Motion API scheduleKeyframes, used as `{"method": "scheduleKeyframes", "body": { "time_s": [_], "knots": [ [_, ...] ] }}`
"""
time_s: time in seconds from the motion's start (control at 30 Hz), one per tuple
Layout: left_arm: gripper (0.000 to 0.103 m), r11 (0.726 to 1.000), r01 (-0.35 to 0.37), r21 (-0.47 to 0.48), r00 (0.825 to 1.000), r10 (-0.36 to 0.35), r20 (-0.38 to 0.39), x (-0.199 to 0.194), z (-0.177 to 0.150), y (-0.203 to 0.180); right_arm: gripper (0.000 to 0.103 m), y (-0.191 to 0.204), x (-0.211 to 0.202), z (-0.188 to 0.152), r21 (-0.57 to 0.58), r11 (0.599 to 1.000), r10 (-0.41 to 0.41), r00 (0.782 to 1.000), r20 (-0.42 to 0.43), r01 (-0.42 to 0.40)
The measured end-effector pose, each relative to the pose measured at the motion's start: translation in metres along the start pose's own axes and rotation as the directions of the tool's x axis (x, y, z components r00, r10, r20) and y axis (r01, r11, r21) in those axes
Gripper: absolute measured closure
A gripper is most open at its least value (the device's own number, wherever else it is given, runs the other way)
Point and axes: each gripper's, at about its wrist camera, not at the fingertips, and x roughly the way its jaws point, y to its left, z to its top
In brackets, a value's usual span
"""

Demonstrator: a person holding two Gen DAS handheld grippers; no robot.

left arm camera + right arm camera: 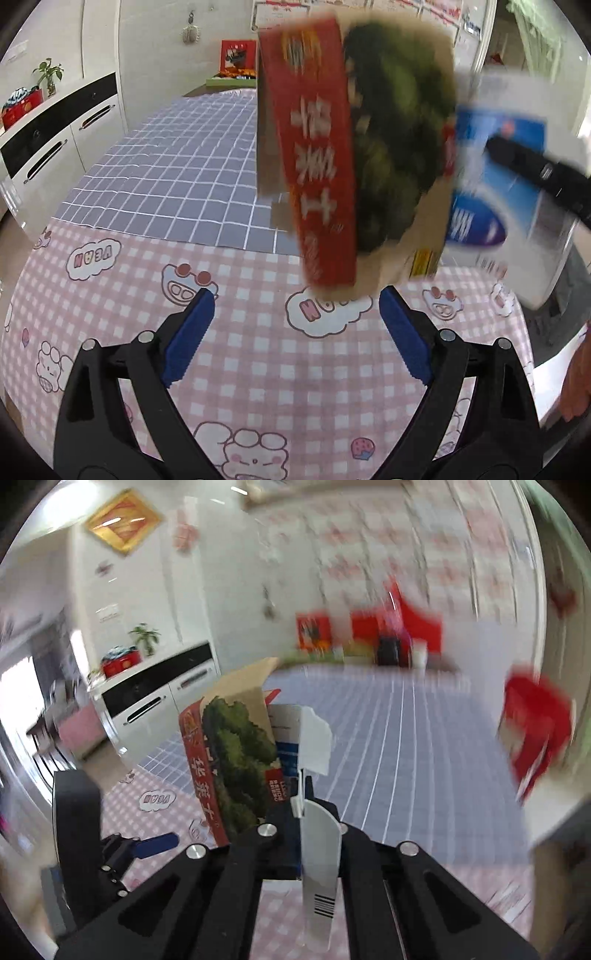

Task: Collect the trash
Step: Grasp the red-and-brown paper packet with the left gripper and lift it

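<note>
The right gripper (301, 808) is clamped on flattened cartons (236, 753), lifted above the checked tablecloth (258, 350); the left gripper (297, 314) hangs wide over that cloth, holding nothing

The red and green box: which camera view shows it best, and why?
Left wrist view: the red and green box fills the upper frame, its broad face visible though blurred. Right wrist view shows it smaller and sharper, partly hidden by the right gripper and the white box.
</note>
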Motion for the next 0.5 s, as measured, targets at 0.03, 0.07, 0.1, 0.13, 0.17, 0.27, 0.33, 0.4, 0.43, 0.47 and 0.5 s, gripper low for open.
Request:
{"method": "scheduleKeyframes", "body": {
  "time_s": [0.03,0.07,0.1,0.13,0.17,0.27,0.33,0.4,0.43,0.47,0.5],
  "knots": [
    [0.014,1.000,-0.006,-0.007,1.000,0.006,0.011,-0.004,0.002,0.002,0.101,0.009,-0.006,0.001,-0.058,0.998,-0.027,0.999,0.041,0.030],
    [0.014,1.000,-0.017,-0.018,0.999,0.017,0.028,-0.012,0.001,0.006,0.101,0.018,-0.011,0.003,-0.115,0.991,-0.064,0.995,0.081,0.073],
    [0.014,0.999,-0.022,-0.025,0.999,0.023,0.038,-0.016,0.002,0.008,0.101,0.022,-0.013,0.004,-0.138,0.986,-0.079,0.992,0.101,0.093],
    [0.014,0.999,-0.025,-0.033,0.998,0.026,0.050,-0.021,0.002,0.011,0.101,0.026,-0.014,0.005,-0.158,0.983,-0.079,0.990,0.113,0.097],
    [0.014,0.999,-0.027,-0.037,0.998,0.029,0.056,-0.025,0.002,0.014,0.101,0.028,-0.015,0.004,-0.166,0.982,-0.068,0.991,0.111,0.086],
    [0.011,0.998,-0.047,-0.050,0.996,0.051,0.068,-0.035,-0.001,0.027,0.101,0.036,-0.014,-0.004,-0.184,0.981,-0.038,0.995,0.093,0.055],
    [0.011,0.996,-0.068,-0.066,0.995,0.072,0.063,-0.035,-0.007,0.034,0.101,0.037,-0.012,-0.009,-0.154,0.988,-0.010,0.998,0.066,0.020],
    [0.011,0.994,-0.076,-0.078,0.996,0.079,0.042,-0.031,-0.012,0.040,0.101,0.034,-0.010,-0.012,-0.111,0.994,0.010,0.999,0.039,-0.006],
    [0.011,0.994,-0.076,-0.084,0.996,0.079,0.032,-0.029,-0.016,0.043,0.101,0.032,-0.005,-0.012,-0.077,0.997,0.016,1.000,0.021,-0.015],
    [0.011,0.993,-0.081,-0.090,0.996,0.083,0.021,-0.026,-0.019,0.046,0.101,0.028,-0.003,-0.013,-0.052,0.998,0.019,1.000,0.011,-0.019],
    [0.011,0.991,-0.090,-0.100,0.996,0.092,0.008,-0.023,-0.022,0.050,0.101,0.026,0.000,-0.012,-0.034,0.999,0.019,1.000,0.004,-0.019]
  ]
}}
